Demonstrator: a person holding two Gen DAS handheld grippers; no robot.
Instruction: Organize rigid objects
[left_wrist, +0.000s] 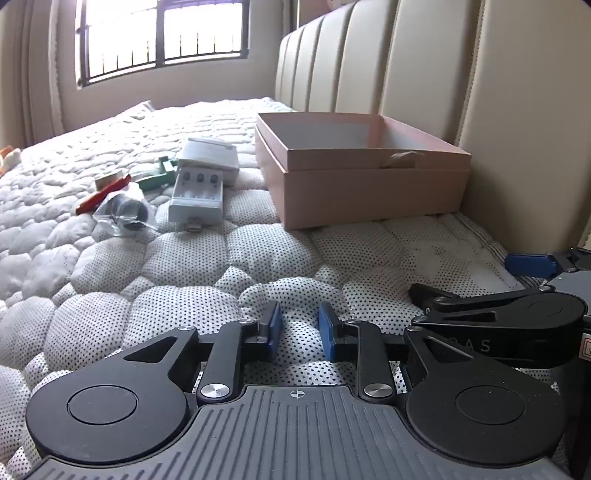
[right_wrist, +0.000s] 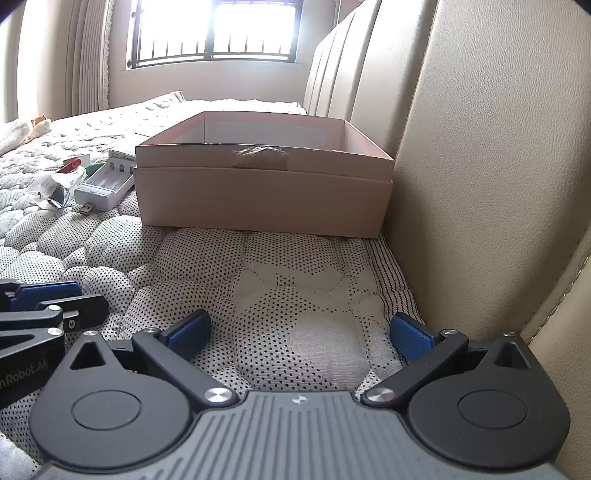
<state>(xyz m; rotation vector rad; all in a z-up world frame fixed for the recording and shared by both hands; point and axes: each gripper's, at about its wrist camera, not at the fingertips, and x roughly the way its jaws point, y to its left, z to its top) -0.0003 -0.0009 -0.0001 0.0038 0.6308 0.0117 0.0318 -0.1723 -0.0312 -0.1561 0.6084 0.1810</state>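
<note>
Charger (left_wrist: 197, 192) lengthwise, plug toward camera

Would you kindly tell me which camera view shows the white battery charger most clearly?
The left wrist view: the battery charger lies whole and unobstructed, slots and USB plug visible. In the right wrist view it is smaller, near the left edge, its far end hidden behind the pink box.

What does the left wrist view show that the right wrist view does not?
Only the left wrist view shows the left gripper with its jaws narrowly apart and empty, and the green tool in full. Only the right wrist view shows the right gripper wide open and empty. Both share the open pink box, the white battery charger, the clear plastic bag and the quilted mattress.
</note>
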